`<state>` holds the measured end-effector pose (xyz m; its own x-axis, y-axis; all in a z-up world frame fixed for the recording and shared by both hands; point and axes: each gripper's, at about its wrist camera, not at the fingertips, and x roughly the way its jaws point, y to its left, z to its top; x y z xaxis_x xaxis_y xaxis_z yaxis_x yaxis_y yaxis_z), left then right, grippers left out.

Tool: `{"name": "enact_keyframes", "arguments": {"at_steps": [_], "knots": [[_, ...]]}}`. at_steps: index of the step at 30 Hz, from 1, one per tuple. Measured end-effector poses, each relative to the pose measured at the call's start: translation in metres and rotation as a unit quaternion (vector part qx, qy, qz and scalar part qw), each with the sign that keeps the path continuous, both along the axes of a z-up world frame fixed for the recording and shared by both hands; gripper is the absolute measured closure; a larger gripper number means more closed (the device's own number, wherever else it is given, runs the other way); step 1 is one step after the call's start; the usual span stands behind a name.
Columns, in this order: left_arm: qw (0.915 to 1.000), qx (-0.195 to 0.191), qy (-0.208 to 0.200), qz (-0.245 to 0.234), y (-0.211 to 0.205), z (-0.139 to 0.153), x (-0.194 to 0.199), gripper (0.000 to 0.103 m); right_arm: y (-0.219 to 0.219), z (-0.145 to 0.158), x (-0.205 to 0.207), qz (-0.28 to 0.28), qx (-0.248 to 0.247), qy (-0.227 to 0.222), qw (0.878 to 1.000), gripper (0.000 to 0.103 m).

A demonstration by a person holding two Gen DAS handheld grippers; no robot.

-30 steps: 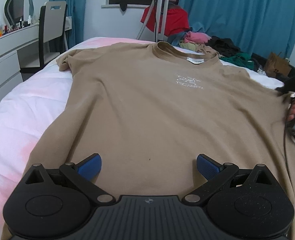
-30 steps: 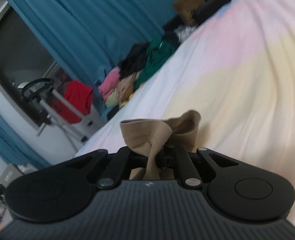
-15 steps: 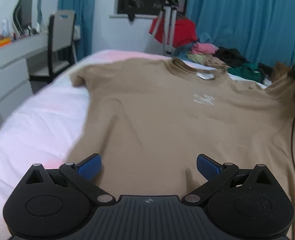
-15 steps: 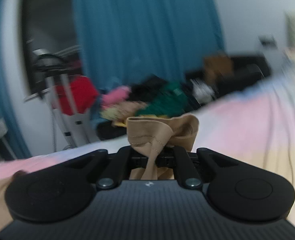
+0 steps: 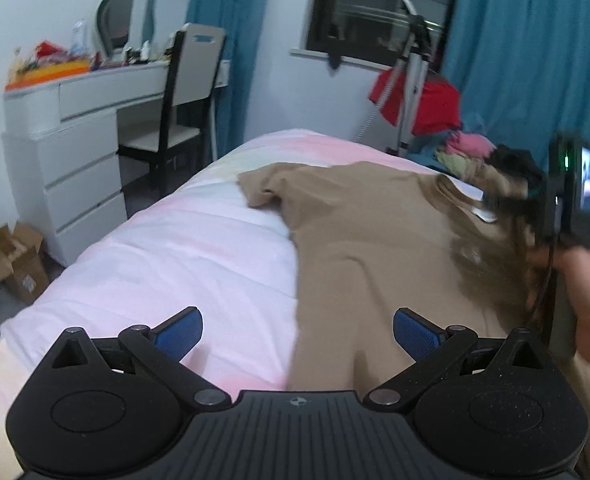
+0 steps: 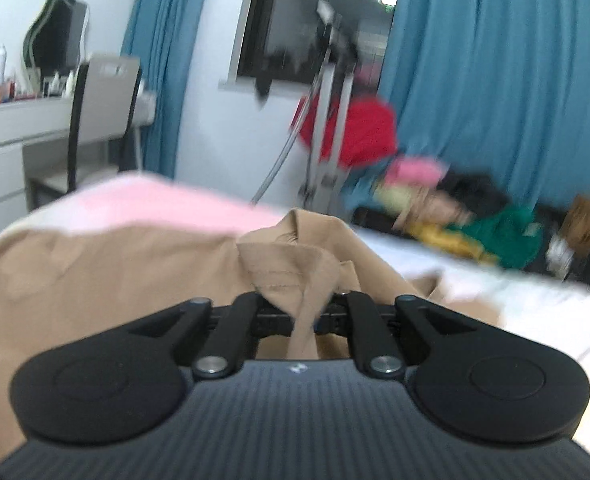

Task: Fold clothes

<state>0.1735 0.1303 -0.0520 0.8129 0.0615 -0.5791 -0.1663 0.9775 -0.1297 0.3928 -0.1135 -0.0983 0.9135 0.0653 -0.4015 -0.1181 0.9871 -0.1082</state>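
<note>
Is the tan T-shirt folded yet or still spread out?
Partly folded: the tan T-shirt has its right side carried over the body, the left sleeve flat on the bed.

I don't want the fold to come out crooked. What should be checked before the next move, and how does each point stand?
1. Right gripper has the tan T-shirt sleeve between its jaws: ok, though the jaws are opening.
2. Left gripper open and empty, ready to take the hem: ok.
3. Far sleeve lying flat: not ok, it is rumpled.
4. Shirt fully on the bed: cannot tell, the near hem is hidden behind the left gripper.
5. Carried sleeve brought over the shirt body: ok, but blur hides where it lines up.
6. Clothes pile clear of the shirt: ok.
</note>
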Motion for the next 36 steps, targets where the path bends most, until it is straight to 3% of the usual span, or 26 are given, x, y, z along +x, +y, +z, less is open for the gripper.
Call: {"name": "enact_keyframes", "arguments": {"at_steps": [1, 2, 3, 4, 8, 13, 19, 22, 27, 30, 32, 34, 36], "knots": [[1.0000, -0.006, 0.003, 0.003, 0.003, -0.002, 0.002, 0.001, -0.003, -0.006, 0.006, 0.009, 0.017, 0.024, 1.000, 0.057], [0.9999, -0.012, 0.006, 0.005, 0.006, -0.004, 0.004, 0.001, -0.005, -0.011, 0.011, 0.019, 0.034, 0.045, 0.998, 0.024], [0.9998, -0.019, 0.010, 0.003, 0.008, -0.006, 0.006, 0.001, -0.007, -0.012, 0.007, 0.029, 0.050, 0.048, 0.997, 0.012], [0.9996, -0.025, 0.014, -0.001, 0.008, -0.008, 0.008, 0.001, -0.010, -0.012, 0.003, 0.037, 0.066, 0.051, 0.996, 0.009], [0.9993, -0.027, 0.017, -0.021, 0.000, -0.013, 0.008, 0.001, -0.022, 0.007, -0.023, 0.033, 0.110, 0.040, 0.993, 0.009], [0.9991, -0.016, 0.006, -0.039, -0.016, -0.010, 0.002, 0.001, -0.040, 0.042, -0.085, 0.018, 0.137, 0.019, 0.990, 0.009], [0.9973, -0.007, -0.019, -0.071, -0.035, 0.002, -0.020, 0.001, -0.072, 0.077, -0.216, 0.007, 0.213, 0.015, 0.977, 0.009], [0.9954, -0.011, -0.013, -0.094, -0.051, 0.006, -0.034, 0.001, -0.087, 0.086, -0.275, -0.005, 0.227, 0.016, 0.974, 0.009], [0.9877, -0.037, -0.012, -0.151, -0.082, 0.016, -0.075, 0.003, -0.127, 0.088, -0.352, -0.045, 0.280, -0.026, 0.959, 0.009], [0.9756, -0.090, 0.002, -0.200, -0.102, 0.020, -0.099, 0.004, -0.151, 0.082, -0.374, -0.066, 0.305, -0.033, 0.950, 0.009], [0.9626, -0.127, 0.019, -0.239, -0.120, 0.020, -0.110, 0.007, -0.165, 0.079, -0.380, -0.076, 0.315, -0.032, 0.945, 0.009], [0.9440, -0.168, 0.039, -0.281, -0.138, 0.016, -0.119, 0.009, -0.175, 0.079, -0.383, -0.080, 0.328, -0.039, 0.940, 0.009], [0.9192, -0.215, 0.061, -0.324, -0.154, 0.006, -0.123, 0.014, -0.184, 0.079, -0.385, -0.079, 0.340, -0.047, 0.936, 0.009]]}}
